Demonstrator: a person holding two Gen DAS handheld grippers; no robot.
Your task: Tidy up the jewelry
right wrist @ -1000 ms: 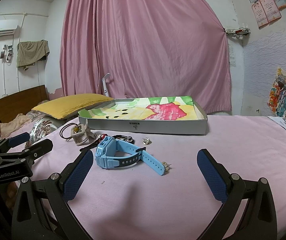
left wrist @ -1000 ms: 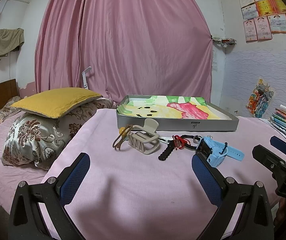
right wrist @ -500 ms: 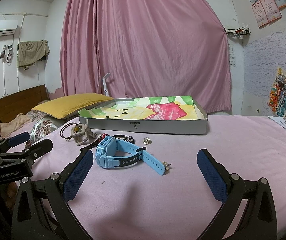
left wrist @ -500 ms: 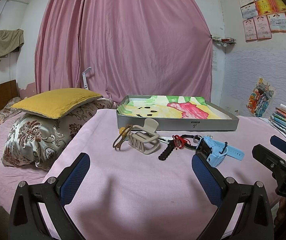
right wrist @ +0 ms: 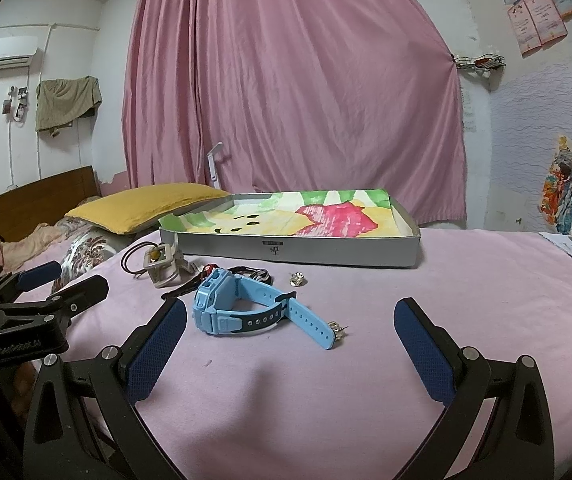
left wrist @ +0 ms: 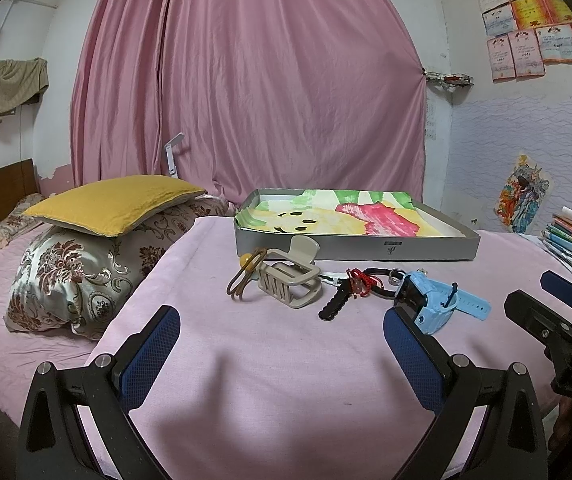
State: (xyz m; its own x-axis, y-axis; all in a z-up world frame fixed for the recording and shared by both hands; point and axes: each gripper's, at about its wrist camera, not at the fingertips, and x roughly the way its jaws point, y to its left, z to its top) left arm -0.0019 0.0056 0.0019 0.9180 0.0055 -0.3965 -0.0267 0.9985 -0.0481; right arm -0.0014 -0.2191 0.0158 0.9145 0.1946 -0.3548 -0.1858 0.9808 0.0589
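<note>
Pink bedding (left wrist: 270, 360) covered the work surface, and I held both grippers low above it. My left gripper (left wrist: 282, 354) was spread wide with nothing between its blue pads (left wrist: 148, 354); my right gripper (right wrist: 290, 346) was likewise spread wide and empty.

Jewelry items lay loose on the bedding in front of a shallow grey box (left wrist: 356, 246), which was lined with a painted sheet in yellow, red and green.

1. A blue watch (right wrist: 246, 308) lay nearest my right gripper, just beyond its left pad, with the strap end pointing right.
2. A small silver earring (right wrist: 338, 330) lay touching or just beside the strap tip; I could not tell which.
3. A second small silver piece (right wrist: 297, 279) lay between the watch and the box.
4. A beige hair claw (left wrist: 290, 278) lay near the front left corner of the box, with brown hair ties (left wrist: 242, 280) at its left side.
5. A black and red cord bracelet (left wrist: 350, 290) lay between the hair claw and the watch.

A yellow pillow (left wrist: 114, 202) rested on a patterned pillow (left wrist: 82, 272) at the left.
</note>
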